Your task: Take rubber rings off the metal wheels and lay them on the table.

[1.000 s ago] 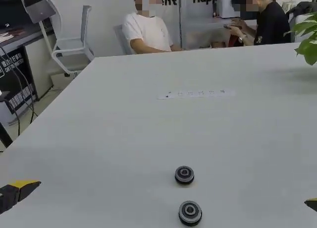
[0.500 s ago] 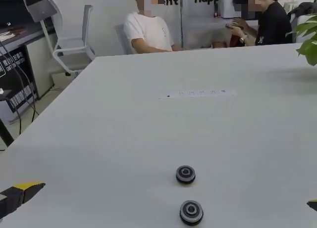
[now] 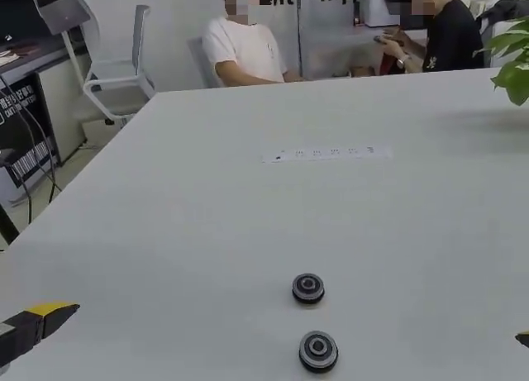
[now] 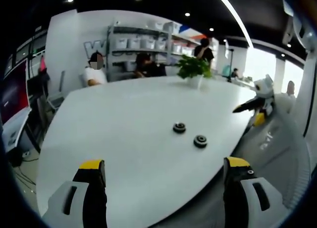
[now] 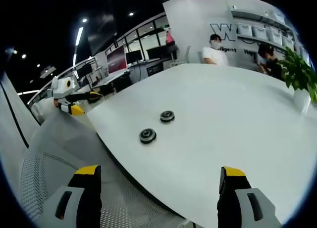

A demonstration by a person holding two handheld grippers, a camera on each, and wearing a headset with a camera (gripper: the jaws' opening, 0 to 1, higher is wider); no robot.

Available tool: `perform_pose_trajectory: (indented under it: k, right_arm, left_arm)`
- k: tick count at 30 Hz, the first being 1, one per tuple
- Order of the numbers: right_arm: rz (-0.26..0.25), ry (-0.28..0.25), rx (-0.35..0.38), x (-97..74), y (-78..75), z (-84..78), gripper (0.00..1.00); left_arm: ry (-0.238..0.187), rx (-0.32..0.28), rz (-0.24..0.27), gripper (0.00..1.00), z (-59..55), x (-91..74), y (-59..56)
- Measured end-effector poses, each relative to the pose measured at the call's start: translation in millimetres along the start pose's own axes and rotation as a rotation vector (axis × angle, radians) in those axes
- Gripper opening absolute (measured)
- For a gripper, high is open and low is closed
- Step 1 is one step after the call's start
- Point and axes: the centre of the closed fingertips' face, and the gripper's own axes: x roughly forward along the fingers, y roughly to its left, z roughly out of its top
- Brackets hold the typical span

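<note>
Now, tools: left tool (image 4: 164,162), right tool (image 5: 159,169) released, empty.
Metal wheels (image 3: 307,288): probably heavy, stiff.
Rubber rings (image 3: 302,354): likely stretchy, grippy; pinch outer edge.

The head view looked down over the counter (image 3: 248,199), wheels (image 3: 308,288) near at 6 o'clock; both gripper views faced inward from beyond opposite edges, sharing those wheels

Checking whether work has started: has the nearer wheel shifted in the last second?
No. The nearer wheel keeps its place relative to the farther wheel and the white strip; only the camera shifted.
</note>
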Motion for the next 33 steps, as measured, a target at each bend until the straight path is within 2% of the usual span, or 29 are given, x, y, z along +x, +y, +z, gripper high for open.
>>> perform_pose_trajectory:
  k: [11, 22, 24, 33]
  right_arm:
    - [0.004, 0.017, -0.015, 1.5, 0.9, -1.3, 0.99]
    - [0.03, 0.034, -0.015, 5.6, 2.6, -4.1, 0.99]
    - [0.032, 0.04, -0.021, 6.4, 1.4, -4.1, 0.96]
    - [0.049, 0.034, -0.036, 12.8, -5.4, 3.7, 0.94]
  left_arm:
    - [0.005, -0.011, -0.002, 1.0, -1.8, 2.0, -0.7]
    - [0.041, -0.022, -0.012, 1.0, -7.6, 6.4, -0.7]
    - [0.044, -0.025, -0.014, 1.0, -8.0, 6.9, -0.5]
    - [0.074, -0.025, -0.023, 1.0, -11.6, 9.9, 0.7]
